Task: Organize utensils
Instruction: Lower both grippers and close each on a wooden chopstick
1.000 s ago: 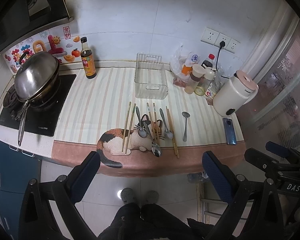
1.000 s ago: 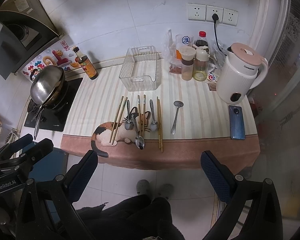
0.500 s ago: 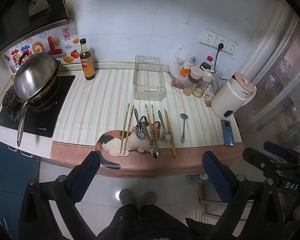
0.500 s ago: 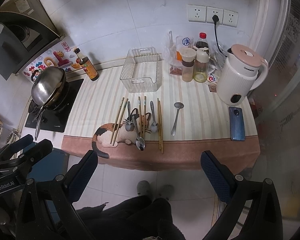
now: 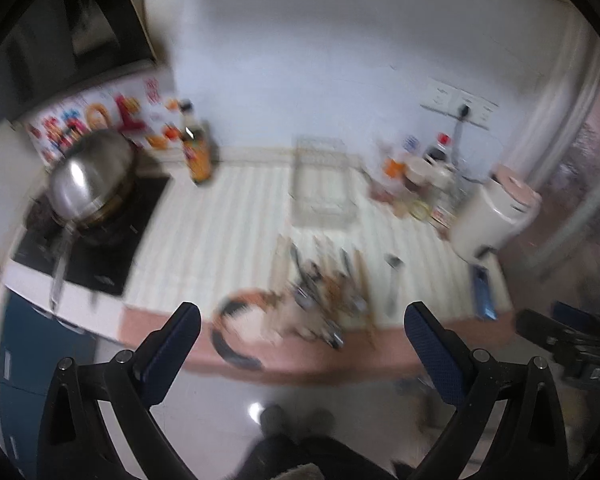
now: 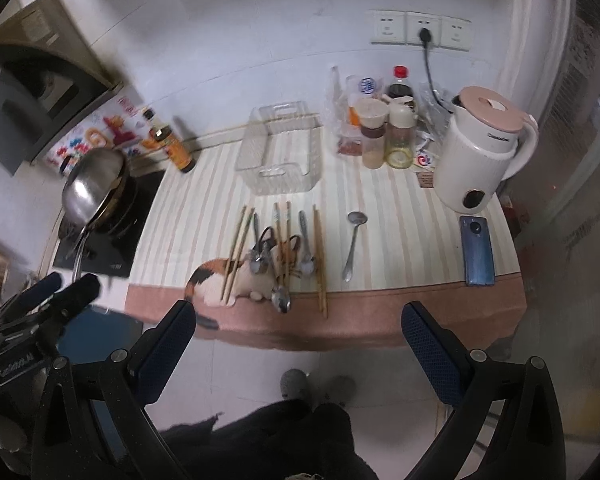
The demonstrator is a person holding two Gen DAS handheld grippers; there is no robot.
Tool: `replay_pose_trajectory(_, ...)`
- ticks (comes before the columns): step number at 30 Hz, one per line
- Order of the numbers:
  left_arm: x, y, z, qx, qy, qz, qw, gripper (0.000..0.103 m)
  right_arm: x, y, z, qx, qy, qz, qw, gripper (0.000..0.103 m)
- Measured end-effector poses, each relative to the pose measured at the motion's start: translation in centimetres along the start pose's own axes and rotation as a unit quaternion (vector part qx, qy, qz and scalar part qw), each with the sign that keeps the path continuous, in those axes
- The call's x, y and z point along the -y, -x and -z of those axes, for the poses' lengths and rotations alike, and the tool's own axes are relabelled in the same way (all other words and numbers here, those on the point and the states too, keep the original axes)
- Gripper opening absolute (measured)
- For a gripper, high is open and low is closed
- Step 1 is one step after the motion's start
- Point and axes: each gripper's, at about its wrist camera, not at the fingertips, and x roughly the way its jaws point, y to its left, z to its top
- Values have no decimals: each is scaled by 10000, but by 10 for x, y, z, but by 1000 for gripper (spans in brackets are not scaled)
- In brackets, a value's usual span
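Several wooden chopsticks (image 6: 320, 256) and metal spoons (image 6: 307, 242) lie in a row near the counter's front edge, over a cat picture on the striped mat. One spoon (image 6: 353, 246) lies apart to the right. A clear plastic bin (image 6: 280, 158) stands empty behind them. My right gripper (image 6: 298, 344) is open and empty, held high in front of the counter. My left gripper (image 5: 300, 344) is open and empty too; its view is blurred, with the utensils (image 5: 328, 292) and bin (image 5: 322, 184) ahead.
A wok (image 6: 94, 184) sits on the stove at left, a sauce bottle (image 6: 172, 144) beside it. Condiment jars (image 6: 384, 132), a white kettle (image 6: 480, 148) and a blue phone (image 6: 477, 250) stand at right. The person's feet (image 6: 318, 386) are on the floor below.
Both grippers have shifted while held above the floor in front of the counter; the left view is now motion-blurred. Nothing on the counter has moved.
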Motion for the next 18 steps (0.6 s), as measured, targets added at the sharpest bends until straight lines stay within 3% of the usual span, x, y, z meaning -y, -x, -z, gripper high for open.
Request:
replay_pose_trajectory(4, -7, -37, -3, 108, -28, -735, 9972, 103, 17, -32, -4, 33, -222, 132, 9997, 103)
replay_pose_trajectory(7, -14, -71, 2, -70, 24, -955, 9954, 103, 40, -65, -5, -63, -393, 175, 9991, 102)
replay_pose_trajectory(9, -20, -101, 5, -281, -3, -1127, 9932, 103, 50, -89, -6, -169, -486, 186, 9985, 96)
replay_pose_trajectory(13, -35, -157, 14, -795, 31, -1201, 9896, 101, 66, -141, -6, -504, -615, 191, 9966, 70)
replay_pose_trajectory(15, -41, -189, 16, -1113, 25, -1152, 9871, 93, 72, -166, -5, -665, -665, 146, 9955, 58)
replay_pose_trajectory(17, -47, -219, 17, -1417, 18, -1079, 9840, 73, 74, -192, -4, -814, -668, 181, 9943, 50)
replay_pose_trajectory(18, -48, -234, 17, -1548, 6, -1026, 9826, 69, 75, -206, -6, -914, -689, 190, 9932, 49)
